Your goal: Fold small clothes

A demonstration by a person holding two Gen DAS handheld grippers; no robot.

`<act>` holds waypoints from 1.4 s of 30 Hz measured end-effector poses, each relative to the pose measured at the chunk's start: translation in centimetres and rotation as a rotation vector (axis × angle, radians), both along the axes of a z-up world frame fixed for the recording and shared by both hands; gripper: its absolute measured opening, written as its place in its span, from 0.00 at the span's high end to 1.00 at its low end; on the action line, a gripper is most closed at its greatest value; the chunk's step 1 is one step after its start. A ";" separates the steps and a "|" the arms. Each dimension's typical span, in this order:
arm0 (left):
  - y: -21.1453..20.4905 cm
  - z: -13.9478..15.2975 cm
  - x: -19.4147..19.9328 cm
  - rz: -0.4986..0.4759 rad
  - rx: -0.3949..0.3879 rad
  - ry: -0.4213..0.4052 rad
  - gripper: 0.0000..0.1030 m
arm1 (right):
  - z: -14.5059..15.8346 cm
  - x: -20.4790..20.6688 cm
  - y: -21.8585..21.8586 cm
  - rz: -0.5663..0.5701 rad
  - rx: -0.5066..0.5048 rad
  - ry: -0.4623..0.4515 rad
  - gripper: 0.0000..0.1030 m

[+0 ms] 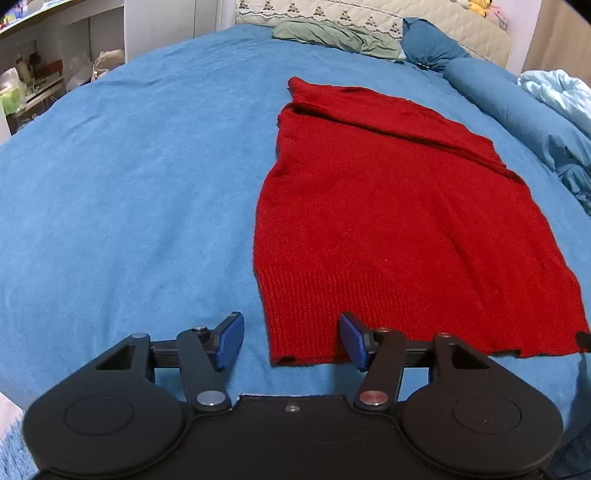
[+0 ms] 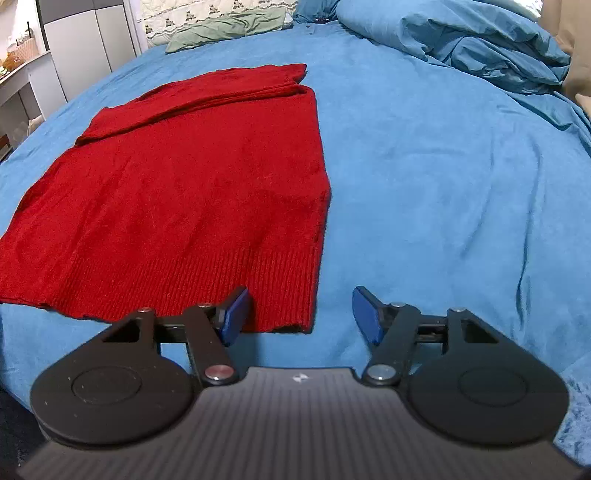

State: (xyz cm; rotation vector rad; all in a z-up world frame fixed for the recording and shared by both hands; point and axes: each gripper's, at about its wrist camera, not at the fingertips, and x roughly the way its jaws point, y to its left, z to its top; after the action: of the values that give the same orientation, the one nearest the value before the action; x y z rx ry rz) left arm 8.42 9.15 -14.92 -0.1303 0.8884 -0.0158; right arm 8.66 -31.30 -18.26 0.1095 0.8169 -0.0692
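Note:
A red knit sweater (image 1: 399,221) lies flat on the blue bed sheet (image 1: 129,184), its sleeves folded across the far end and its ribbed hem nearest me. My left gripper (image 1: 291,341) is open, its jaws straddling the hem's near left corner. In the right wrist view the sweater (image 2: 192,192) lies to the left. My right gripper (image 2: 300,314) is open, its jaws straddling the hem's near right corner. Neither gripper holds cloth.
A green pillow (image 1: 332,37) and a patterned headboard cover (image 1: 369,14) sit at the far end of the bed. A crumpled blue duvet (image 2: 461,40) lies at the far right. Shelves (image 1: 40,74) stand beyond the left side of the bed.

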 end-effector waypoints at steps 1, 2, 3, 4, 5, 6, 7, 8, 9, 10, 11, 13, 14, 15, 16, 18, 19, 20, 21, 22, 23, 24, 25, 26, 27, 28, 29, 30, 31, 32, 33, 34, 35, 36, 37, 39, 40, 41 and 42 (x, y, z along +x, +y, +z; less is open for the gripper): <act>-0.2 -0.1 0.0 0.000 0.007 0.000 0.41 | -0.1 0.0 0.1 0.003 -0.001 -0.001 0.30; -0.3 -0.1 -0.1 0.000 0.016 -0.002 0.42 | -0.1 0.0 0.3 0.008 -0.001 -0.003 0.35; -0.4 -0.1 -0.2 -0.002 0.025 -0.004 0.44 | -0.1 -0.2 0.4 0.018 0.000 -0.006 0.39; -0.6 -0.2 -0.1 -0.004 0.030 -0.004 0.47 | -0.2 -0.2 0.7 0.034 -0.002 -0.007 0.45; -0.7 -0.2 -0.2 -0.007 0.036 -0.004 0.49 | -0.2 -0.2 1.0 0.047 -0.006 -0.007 0.51; -0.8 -0.2 -0.2 -0.010 0.042 -0.004 0.55 | -0.2 -0.3 1.3 0.057 -0.013 -0.007 0.52; -0.8 -0.2 -0.3 -0.012 0.046 -0.002 0.61 | -0.2 -0.3 1.4 0.064 -0.014 -0.009 0.57; -0.8 -0.2 -0.3 -0.014 0.045 -0.001 0.64 | -0.3 -0.3 1.6 0.065 -0.009 -0.008 0.62; -0.8 -0.1 -0.3 -0.013 0.044 0.000 0.73 | -0.3 -0.2 1.7 0.064 -0.004 -0.010 0.64; -0.7 -0.1 -0.3 -0.009 0.044 0.001 0.83 | -0.4 -0.2 1.7 0.059 -0.001 -0.013 0.70; -0.7 -0.1 -0.3 -0.003 0.043 0.001 0.86 | -0.4 -0.1 1.7 0.055 0.002 -0.015 0.74; -0.7 0.0 -0.3 0.006 0.039 -0.002 0.91 | -0.4 -0.2 1.6 0.040 0.011 -0.027 0.77; -0.7 0.1 -0.4 0.007 0.038 -0.005 0.92 | -0.3 -0.3 1.4 0.037 0.019 -0.032 0.78; -0.7 0.3 -0.5 0.008 0.037 -0.007 0.93 | -0.3 -0.4 1.4 0.034 0.026 -0.036 0.79; -0.7 0.6 -0.6 0.014 0.033 -0.013 0.94 | -0.1 -0.5 1.2 0.031 0.035 -0.043 0.79; -0.5 1.4 -1.1 0.024 0.004 -0.031 0.94 | 0.6 -0.8 0.8 0.023 0.062 -0.061 0.80; -0.4 2.0 -1.3 0.029 -0.013 -0.045 0.94 | 1.1 -1.0 0.6 0.019 0.076 -0.073 0.80; -0.2 2.5 -1.6 0.032 -0.029 -0.059 0.94 | 1.7 -1.3 0.3 0.017 0.098 -0.089 0.80; -0.1 3.1 -1.7 0.033 -0.038 -0.067 0.94 | 2.3 -1.6 0.0 0.015 0.117 -0.104 0.80; 0.0 3.7 -1.7 0.036 -0.044 -0.077 0.94 | 3.0 -1.8 -0.2 0.012 0.139 -0.122 0.80; 0.1 4.5 -1.5 0.039 -0.052 -0.090 0.94 | 3.8 -1.9 -0.5 0.008 0.162 -0.137 0.80; 0.2 5.4 -1.3 0.043 -0.062 -0.105 0.94 | 4.7 -1.9 -0.9 0.003 0.189 -0.154 0.80; 0.3 6.4 -1.0 0.046 -0.071 -0.132 0.95 | 5.7 -1.7 -1.2 -0.005 0.216 -0.173 0.80; 0.2 7.5 -0.6 0.048 -0.073 -0.163 0.95 | 6.8 -1.4 -1.5 -0.010 0.235 -0.187 0.80; 0.1 8.8 0.0 0.047 -0.068 -0.194 0.95 | 7.9 -0.9 -1.8 -0.010 0.257 -0.203 0.80; 0.0 10.1 0.8 0.047 -0.064 -0.224 0.95 | 9.2 -0.1 -2.1 -0.011 0.279 -0.221 0.80; -0.1 11.4 1.8 0.046 -0.068 -0.254 0.95 | 10.3 0.8 -2.3 -0.012 0.289 -0.231 0.80; -0.2 12.7 3.2 0.042 -0.078 -0.281 0.95 | 11.4 1.9 -2.6 -0.010 0.299 -0.244 0.80; -0.3 14.0 4.7 0.041 -0.087 -0.304 0.95 | 12.8 3.5 -2.9 -0.006 0.318 -0.263 0.80; -0.4 15.2 6.4 0.039 -0.095 -0.325 0.95 | 13.9 5.0 -3.1 -0.002 0.330 -0.276 0.80; -0.6 16.5 8.4 0.035 -0.099 -0.345 0.95 | 15.1 6.7 -3.3 0.002 0.340 -0.291 0.80; -0.8 17.6 10.7 0.034 -0.095 -0.367 0.95 | 16.4 9.0 -3.5 0.009 0.347 -0.311 0.80; -1.1 18.3 12.7 0.032 -0.088 -0.385 0.95 | 17.4 11.0 -3.7 0.015 0.348 -0.324 0.80; -1.2 19.1 15.2 0.033 -0.082 -0.400 0.95 | 18.3 13.3 -3.8 0.018 0.349 -0.336 0.80; -1.3 19.6 17.8 0.041 -0.086 -0.410 0.95 | 19.2 16.2 -4.1 0.017 0.352 -0.348 0.80; -1.3 19.7 22.6 0.065 -0.109 -0.409 0.95 | 19.8 21.1 -4.7 0.005 0.343 -0.355 0.80; -1.5 19.3 25.4 0.078 -0.106 -0.395 0.95 | 19.8 24.0 -4.9 -0.008 0.339 -0.350 0.80; -1.4 18.9 27.6 0.090 -0.098 -0.384 0.95 | 19.4 26.9 -5.1 -0.013 0.337 -0.338 0.80; -1.6 17.7 30.5 0.102 -0.093 -0.366 0.95 | 18.7 29.6 -5.2 -0.023 0.325 -0.325 0.80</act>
State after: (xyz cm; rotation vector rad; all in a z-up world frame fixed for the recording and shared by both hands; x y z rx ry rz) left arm 38.92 7.56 2.77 -0.2508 0.5153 0.0139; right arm 38.24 -36.48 0.40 0.4266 0.4960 0.0598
